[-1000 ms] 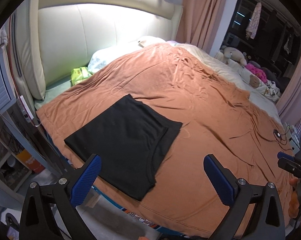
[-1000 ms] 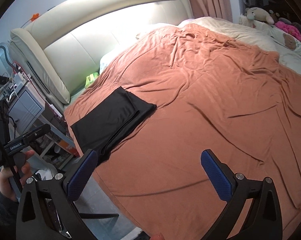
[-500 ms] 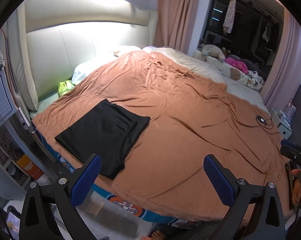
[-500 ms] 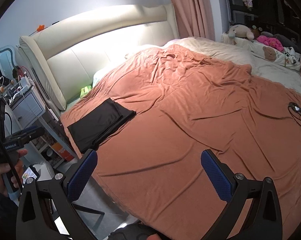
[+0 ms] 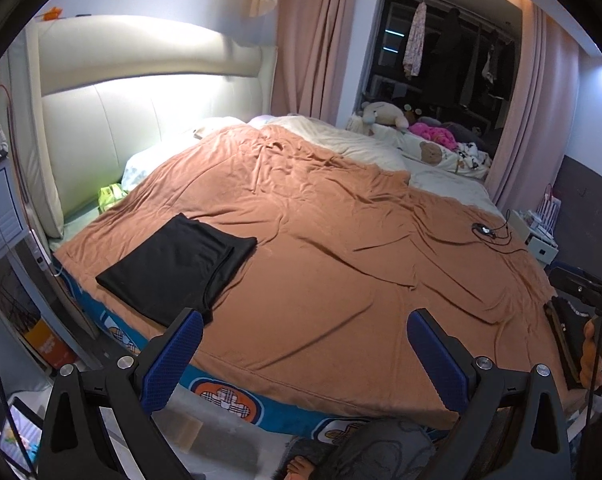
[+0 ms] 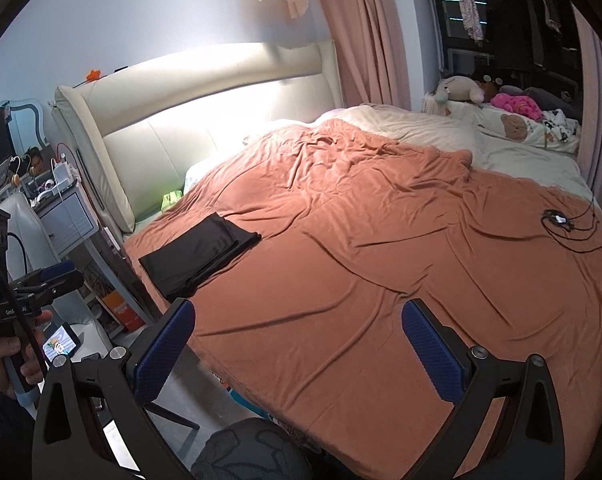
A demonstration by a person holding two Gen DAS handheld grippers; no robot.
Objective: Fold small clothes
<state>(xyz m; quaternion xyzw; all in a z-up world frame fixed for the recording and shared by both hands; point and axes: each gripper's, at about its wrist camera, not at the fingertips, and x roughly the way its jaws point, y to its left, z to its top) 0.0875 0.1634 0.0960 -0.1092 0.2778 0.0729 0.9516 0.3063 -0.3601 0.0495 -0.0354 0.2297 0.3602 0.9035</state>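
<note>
A folded black garment (image 5: 173, 268) lies flat on the orange bedspread (image 5: 341, 240) near the bed's left front corner; it also shows in the right wrist view (image 6: 197, 256). My left gripper (image 5: 305, 360) is open and empty, held back from the bed edge, with the garment ahead and to the left. My right gripper (image 6: 297, 348) is open and empty, over the bed's front edge, far to the right of the garment. The left gripper's body (image 6: 41, 284) shows at the left of the right wrist view.
A black cable with a small device (image 5: 485, 232) lies on the bedspread at the right. Stuffed toys (image 5: 385, 114) and cream bedding sit at the far side. A padded headboard (image 5: 141, 112) is at the left, with a bedside cabinet (image 6: 65, 216) beside it. A dark cloth (image 5: 569, 336) lies at the right edge.
Both grippers have pulled back and up from the bed, so the garment looks smaller and farther. The garment has not moved. Both grippers stay open.
</note>
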